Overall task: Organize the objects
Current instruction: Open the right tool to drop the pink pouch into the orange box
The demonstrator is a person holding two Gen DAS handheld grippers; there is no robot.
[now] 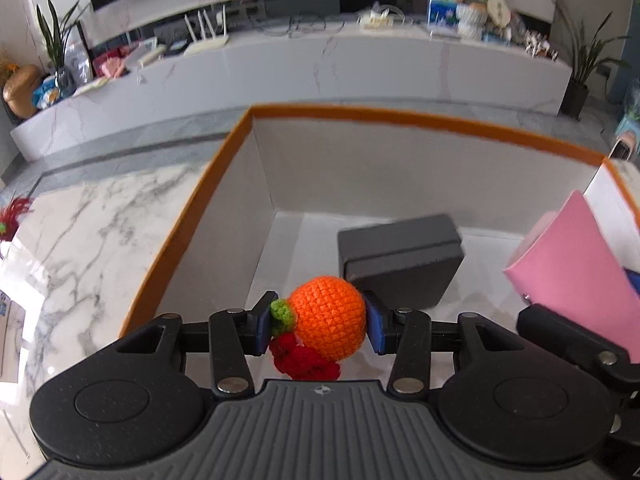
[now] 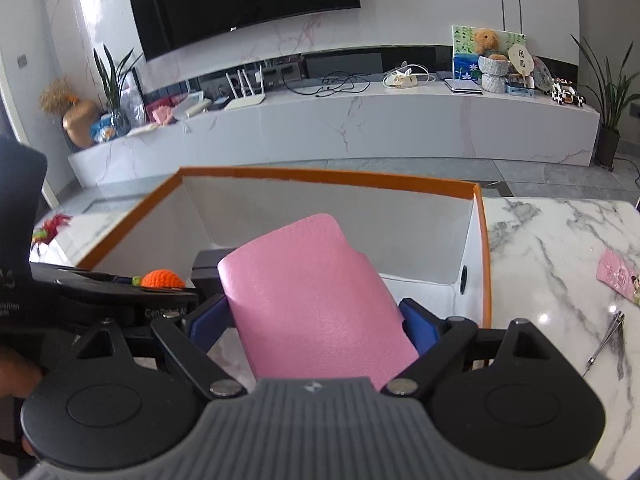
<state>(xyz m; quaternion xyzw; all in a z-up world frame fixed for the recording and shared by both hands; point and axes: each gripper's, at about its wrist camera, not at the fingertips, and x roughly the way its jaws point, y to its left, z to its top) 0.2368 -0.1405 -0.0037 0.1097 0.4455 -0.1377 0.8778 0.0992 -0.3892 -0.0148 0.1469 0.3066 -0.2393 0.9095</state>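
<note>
Two things are held over the orange-rimmed white box [image 1: 192,216]: an orange crocheted ball [image 1: 326,318], its green tip aimed left, is pinched by the left gripper [image 1: 320,326], and a pink booklet [image 2: 316,300], long axis running away and leaning left, is clamped by the right gripper [image 2: 316,320].

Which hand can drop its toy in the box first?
Probably left. The left gripper holds the crocheted orange over the floor of the box, beside the black case. The right gripper holds the pink wallet nearer the rim.
</note>
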